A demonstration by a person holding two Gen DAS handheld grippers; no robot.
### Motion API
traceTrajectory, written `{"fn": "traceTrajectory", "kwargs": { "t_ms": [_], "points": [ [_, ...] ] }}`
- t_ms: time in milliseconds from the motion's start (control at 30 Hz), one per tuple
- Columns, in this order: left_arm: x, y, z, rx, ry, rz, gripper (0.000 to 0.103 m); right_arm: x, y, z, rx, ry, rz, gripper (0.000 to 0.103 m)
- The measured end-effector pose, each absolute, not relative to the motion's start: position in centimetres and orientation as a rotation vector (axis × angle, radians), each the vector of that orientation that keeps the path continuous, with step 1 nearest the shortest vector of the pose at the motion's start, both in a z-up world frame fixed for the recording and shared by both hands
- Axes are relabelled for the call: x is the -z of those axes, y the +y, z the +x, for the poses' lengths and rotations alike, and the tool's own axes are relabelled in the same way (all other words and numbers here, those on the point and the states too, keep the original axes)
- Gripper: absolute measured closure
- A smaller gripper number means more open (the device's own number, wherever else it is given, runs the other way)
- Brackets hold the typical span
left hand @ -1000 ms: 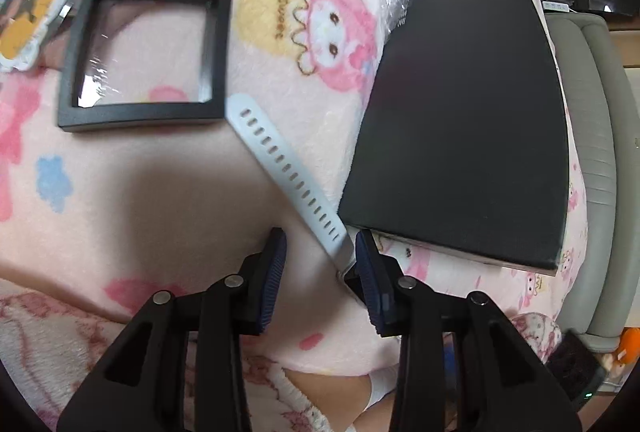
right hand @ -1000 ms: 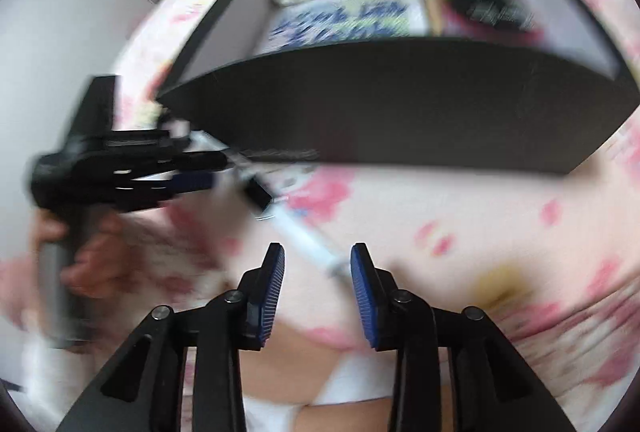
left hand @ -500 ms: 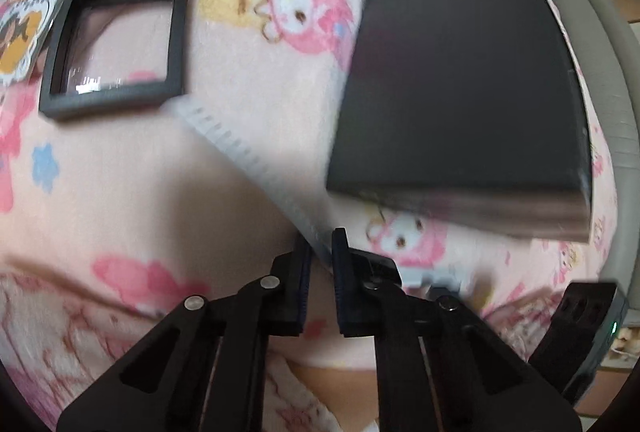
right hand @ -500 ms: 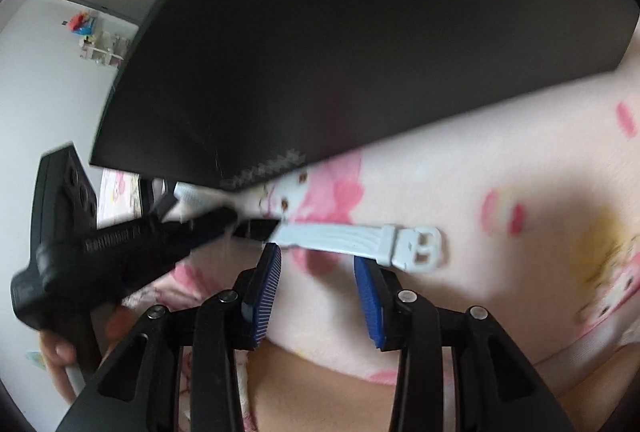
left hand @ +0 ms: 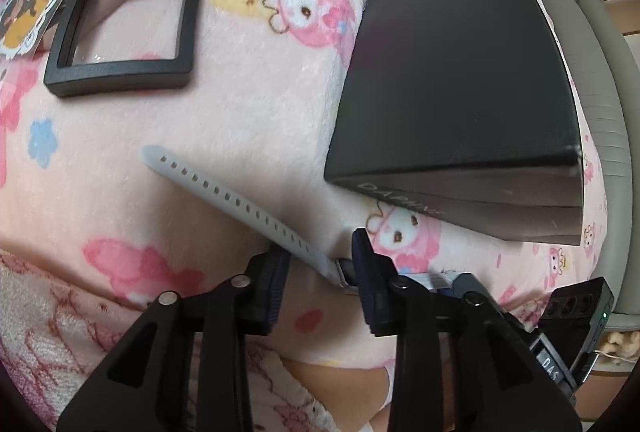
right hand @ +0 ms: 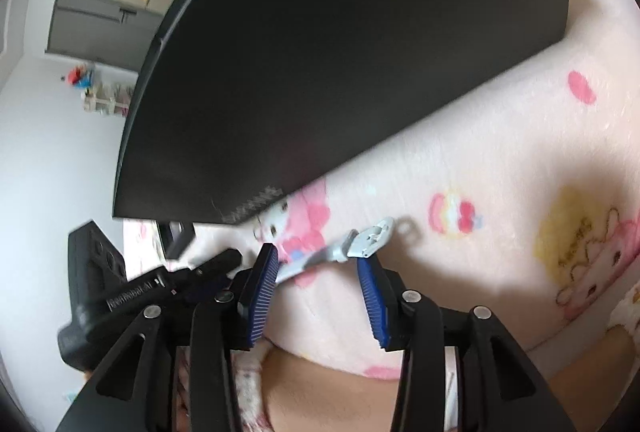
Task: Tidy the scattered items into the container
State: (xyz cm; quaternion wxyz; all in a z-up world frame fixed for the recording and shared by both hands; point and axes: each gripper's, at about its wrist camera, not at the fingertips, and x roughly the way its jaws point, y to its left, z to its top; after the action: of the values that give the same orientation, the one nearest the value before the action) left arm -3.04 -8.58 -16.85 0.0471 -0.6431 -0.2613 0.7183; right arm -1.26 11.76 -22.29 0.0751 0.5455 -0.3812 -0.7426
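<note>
My left tongs [left hand: 320, 264] were opening around the watch strap [left hand: 240, 200]; right tongs [right hand: 318, 268], also opening, straddled its buckle end. I judged pinching the buckle squarely best before lifting toward the black box [left hand: 460, 72].

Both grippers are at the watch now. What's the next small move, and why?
Probably close the right gripper on the watch's buckle end. Its opening jaws straddle that strap without pressing it, the left gripper's jaws are opening too, and the watch lies on the blanket beside the box.
</note>
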Motion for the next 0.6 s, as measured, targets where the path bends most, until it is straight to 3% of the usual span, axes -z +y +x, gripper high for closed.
{"fn": "traceTrajectory", "kwargs": {
  "t_ms": [233,300,333,367,400,600],
  "points": [
    [17.5,-8.7,-3.2,-2.183,-0.813,-1.987,0.066,24.3,8.6,-3.4,2.185,-1.167,1.733,0.063],
    [17.5,-8.6,-3.1,-2.205,-0.788,-1.987,0.072,24.5,7.9,-3.9,2.205,-1.161,1.757,0.063],
    [17.4,-8.5,-3.0,-2.227,-0.763,-1.992,0.084,24.7,7.5,-4.2,2.211,-1.153,1.765,0.063],
    [17.2,-8.5,-3.0,-2.238,-0.751,-1.987,0.090,24.9,7.2,-4.4,2.224,-1.138,1.765,0.070],
    [17.0,-8.5,-2.8,-2.242,-0.743,-1.963,0.091,25.0,6.9,-4.5,2.250,-1.104,1.773,0.084],
    [13.8,-7.1,-1.2,-2.266,-0.631,-1.823,0.099,21.2,4.1,-4.6,2.377,-0.794,1.664,0.096]
  ]
}}
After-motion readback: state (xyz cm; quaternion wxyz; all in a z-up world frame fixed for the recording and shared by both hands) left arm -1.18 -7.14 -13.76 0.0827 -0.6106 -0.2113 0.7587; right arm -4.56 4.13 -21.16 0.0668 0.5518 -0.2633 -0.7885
